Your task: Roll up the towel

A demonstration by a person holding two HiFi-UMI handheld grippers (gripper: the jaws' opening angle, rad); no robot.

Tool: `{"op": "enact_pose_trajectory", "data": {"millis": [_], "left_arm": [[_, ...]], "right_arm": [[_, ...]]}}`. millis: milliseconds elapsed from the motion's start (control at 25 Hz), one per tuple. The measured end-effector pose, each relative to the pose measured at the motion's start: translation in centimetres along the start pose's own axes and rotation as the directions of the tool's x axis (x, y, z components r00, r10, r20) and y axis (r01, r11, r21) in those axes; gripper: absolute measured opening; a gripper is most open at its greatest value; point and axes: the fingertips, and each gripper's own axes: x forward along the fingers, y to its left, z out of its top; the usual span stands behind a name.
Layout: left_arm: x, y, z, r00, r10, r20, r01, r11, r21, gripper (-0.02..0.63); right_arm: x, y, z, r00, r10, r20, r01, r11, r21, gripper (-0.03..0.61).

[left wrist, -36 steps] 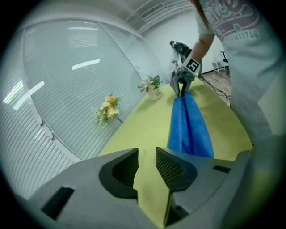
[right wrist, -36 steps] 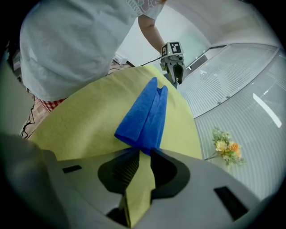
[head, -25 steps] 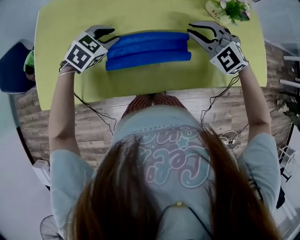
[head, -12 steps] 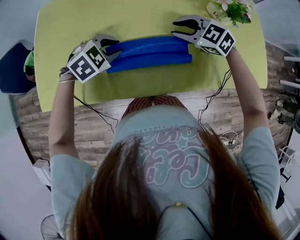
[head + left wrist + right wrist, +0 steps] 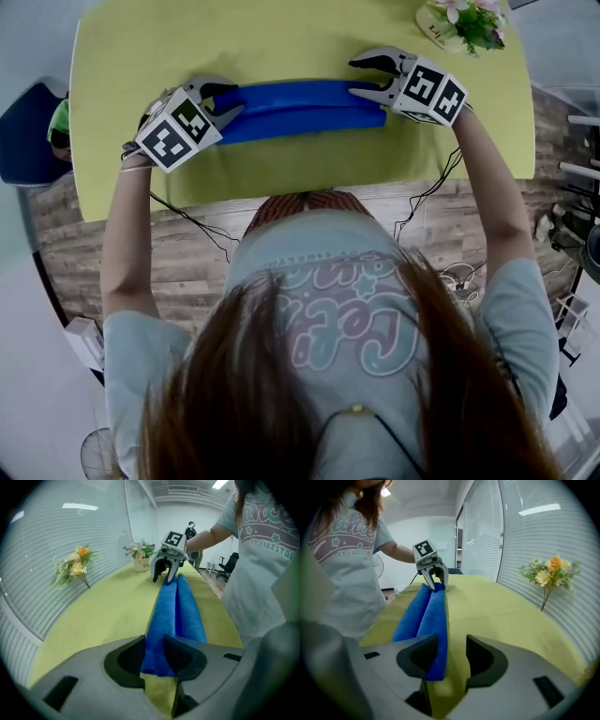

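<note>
The blue towel [image 5: 300, 105] lies across the yellow-green table [image 5: 281, 37] as a long bundle with two ridges. My left gripper [image 5: 228, 100] is at its left end, and in the left gripper view the pads pinch the end of the far ridge [image 5: 159, 620]; it is shut on the towel. My right gripper [image 5: 364, 77] is at the right end. Its jaws have just been opening. In the right gripper view the towel's end [image 5: 436, 634] lies between them, against the left pad, with a clear gap to the right pad.
A pot of flowers [image 5: 464, 21] stands at the table's far right corner, and a flower spray [image 5: 551, 576] lies near the blinds. A dark blue chair [image 5: 23, 131] sits off the table's left side. The person's body is against the near edge.
The right gripper rolled over, moved to the towel's far right corner and came down, its jaws opening wider around the far ridge. The left gripper shifted slightly and kept its hold.
</note>
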Motion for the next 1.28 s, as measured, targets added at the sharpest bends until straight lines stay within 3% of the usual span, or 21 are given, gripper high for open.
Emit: {"op": "enact_pose_trajectory", "data": {"millis": [120,240,360,520,600,720,840,1120,1280], "left_arm": [[-0.7,1.0,-0.2,0.999,0.028,0.019,-0.027,0.999,-0.026,0.118],[-2.1,3.5,0.2,0.993,0.086,0.08,-0.077,0.991,-0.109,0.118],[-2.1,4.8,1.1,0.991,0.068,0.119,-0.045,0.983,-0.18,0.118],[0.9,2.5,1.1,0.995,-0.097,0.015,0.098,0.99,-0.1,0.138],[1.5,1.6,0.9,0.984,-0.175,-0.022,0.171,0.98,-0.104,0.144],[0.9,1.3,1.1,0.972,-0.237,-0.008,0.233,0.96,-0.154,0.144],[0.5,1.1,1.0,0.966,-0.258,-0.007,0.253,0.95,-0.181,0.144],[1.2,-0.3,-0.2,0.96,-0.263,-0.099,0.248,0.958,-0.143,0.143],[1.4,-0.3,-0.1,0.968,-0.219,-0.119,0.205,0.971,-0.121,0.143]], "right_arm": [[-0.2,-0.1,0.1,1.0,-0.001,-0.004,0.001,1.0,-0.022,0.192],[0.0,0.2,0.0,1.0,0.014,-0.013,-0.015,0.999,-0.038,0.19],[0.0,0.2,0.0,1.0,0.023,-0.015,-0.024,0.998,-0.054,0.19],[0.1,0.6,0.1,0.998,0.041,-0.041,-0.044,0.996,-0.081,0.19],[0.1,0.7,0.2,0.997,0.052,-0.053,-0.056,0.994,-0.092,0.189],[0.0,0.6,0.3,0.996,0.063,-0.061,-0.069,0.994,-0.088,0.19],[-0.2,0.6,0.3,0.996,0.067,-0.061,-0.072,0.994,-0.084,0.19],[0.2,1.4,-0.5,0.99,0.101,-0.095,-0.106,0.993,-0.047,0.184],[0.3,2.2,-0.8,0.985,0.149,-0.09,-0.146,0.989,0.031,0.078]]}}
